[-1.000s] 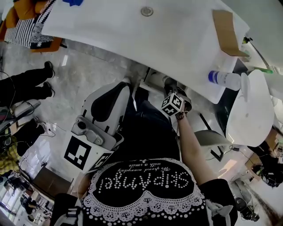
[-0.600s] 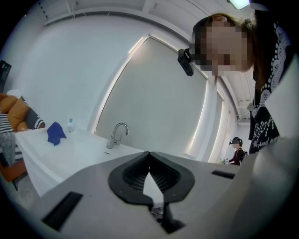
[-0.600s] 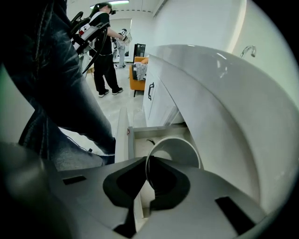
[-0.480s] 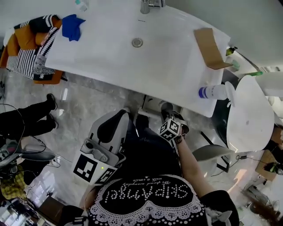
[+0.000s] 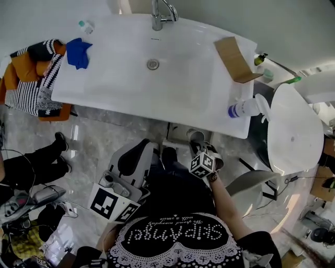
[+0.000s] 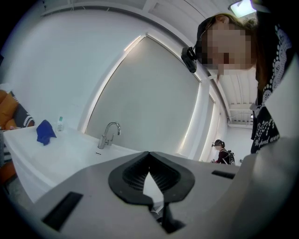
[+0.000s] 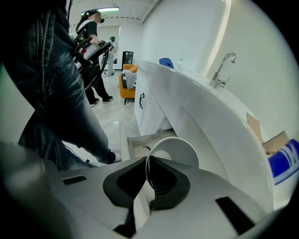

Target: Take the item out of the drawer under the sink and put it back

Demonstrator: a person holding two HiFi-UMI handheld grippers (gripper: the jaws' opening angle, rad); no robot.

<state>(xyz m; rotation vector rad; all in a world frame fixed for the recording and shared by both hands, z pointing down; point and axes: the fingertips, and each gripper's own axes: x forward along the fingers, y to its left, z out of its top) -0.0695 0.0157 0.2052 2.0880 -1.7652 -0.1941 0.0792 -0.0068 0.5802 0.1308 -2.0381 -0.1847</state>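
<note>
A washroom setting, shown by the long white washbasin [image 5: 112, 78], chrome tap [image 5: 157, 15] and spray bottle [image 5: 242, 109].

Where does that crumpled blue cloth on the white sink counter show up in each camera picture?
Head view: crumpled blue cloth, upper left.
Left gripper view: cloth, far left, mid-height.
Right gripper view: cloth, top centre, tiny.
Shared landmark: curved chrome faucet.

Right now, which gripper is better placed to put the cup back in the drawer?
Right. The right gripper pinches the rim of the white cup over the open drawer. The left gripper is empty, facing the faucet.
</note>
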